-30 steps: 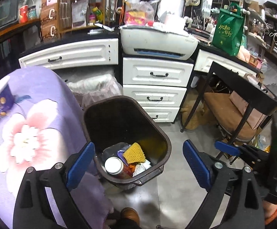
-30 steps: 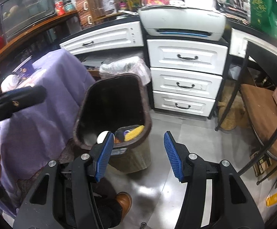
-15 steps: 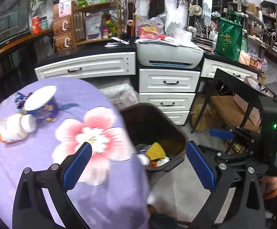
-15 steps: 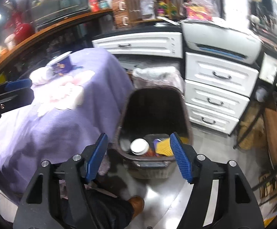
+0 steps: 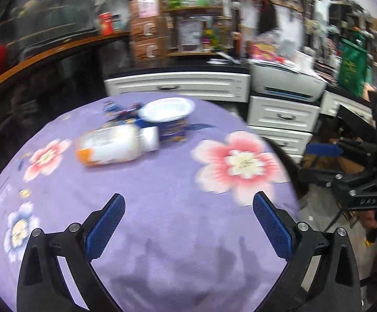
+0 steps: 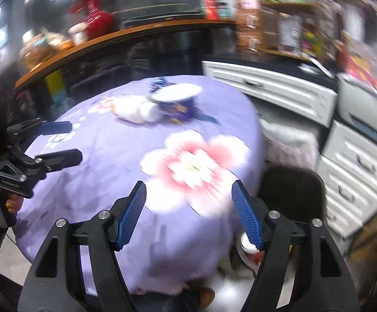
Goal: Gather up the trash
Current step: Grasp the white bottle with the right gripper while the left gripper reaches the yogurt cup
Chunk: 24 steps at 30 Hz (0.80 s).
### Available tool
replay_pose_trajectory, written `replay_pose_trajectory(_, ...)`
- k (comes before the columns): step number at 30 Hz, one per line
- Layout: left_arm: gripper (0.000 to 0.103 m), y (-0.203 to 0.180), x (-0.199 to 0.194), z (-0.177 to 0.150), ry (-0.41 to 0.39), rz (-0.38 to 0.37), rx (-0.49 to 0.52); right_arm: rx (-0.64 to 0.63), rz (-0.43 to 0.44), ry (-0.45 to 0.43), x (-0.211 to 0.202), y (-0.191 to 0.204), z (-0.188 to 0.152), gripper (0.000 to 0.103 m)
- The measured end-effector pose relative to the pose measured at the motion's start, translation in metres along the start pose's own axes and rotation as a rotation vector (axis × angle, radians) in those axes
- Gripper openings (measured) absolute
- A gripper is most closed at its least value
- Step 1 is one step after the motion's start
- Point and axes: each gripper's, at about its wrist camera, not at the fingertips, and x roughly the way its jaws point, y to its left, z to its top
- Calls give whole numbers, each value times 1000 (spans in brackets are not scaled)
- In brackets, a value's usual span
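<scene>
I see my left gripper open, empty, above purple tablecloth; lying bottle and blue cup touching at far side; my right gripper open, empty; dark bin beside table

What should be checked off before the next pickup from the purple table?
1. Left hand-held gripper open and empty: ok.
2. Right hand-held gripper open and empty: ok.
3. Trash left on the tablecloth: white bottle lying on its side, blue cup beside it: ok.
4. Bottle and cup apart enough for a clean single grasp: cannot tell, blurred.
5. Bin within reach beside the table: ok.
</scene>
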Motion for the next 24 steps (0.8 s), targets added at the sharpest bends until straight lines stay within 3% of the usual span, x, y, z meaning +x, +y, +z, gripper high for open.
replay_pose_trajectory(4, 97, 45, -11, -9, 4, 65, -70, -100, 83, 32, 35, 39, 35, 69)
replay_pose_trajectory(8, 97, 81, -20, -18, 2, 113, -111, -224, 110, 90, 83, 80, 71, 69)
replay_pose_trajectory(15, 98, 123, -25, -33, 17, 121, -185, -532, -13, 164, 159, 143, 112, 69)
replay_pose_trajectory(24, 98, 145, -21, -47, 31, 89, -230, -789, -72, 339, 246, 168, 142, 69)
